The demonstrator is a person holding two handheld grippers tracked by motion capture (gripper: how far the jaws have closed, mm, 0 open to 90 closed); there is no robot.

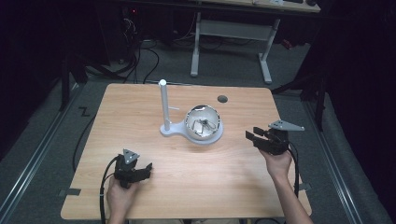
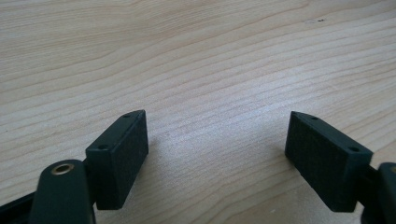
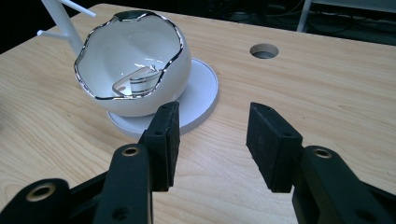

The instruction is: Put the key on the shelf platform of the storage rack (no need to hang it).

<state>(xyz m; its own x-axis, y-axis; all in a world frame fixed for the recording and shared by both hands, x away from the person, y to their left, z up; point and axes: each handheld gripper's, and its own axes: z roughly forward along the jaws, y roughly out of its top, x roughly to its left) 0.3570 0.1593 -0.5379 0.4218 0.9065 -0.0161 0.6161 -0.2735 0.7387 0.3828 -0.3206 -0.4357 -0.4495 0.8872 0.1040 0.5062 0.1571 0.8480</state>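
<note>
Sitting just ahead-left of right tool (image 3: 212, 140): eggshell bowl (image 3: 135, 70).

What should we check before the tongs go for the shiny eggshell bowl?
1. Right tongs open, nothing between them: ok.
2. Left tongs open over bare wood: ok.
3. Eggshell bowl seated on its white round base: ok.
4. Path from right tongs to the bowl free: ok.
5. White post beside the bowl stands upright: ok.
6. What the metal piece inside the bowl is: cannot tell.
</note>
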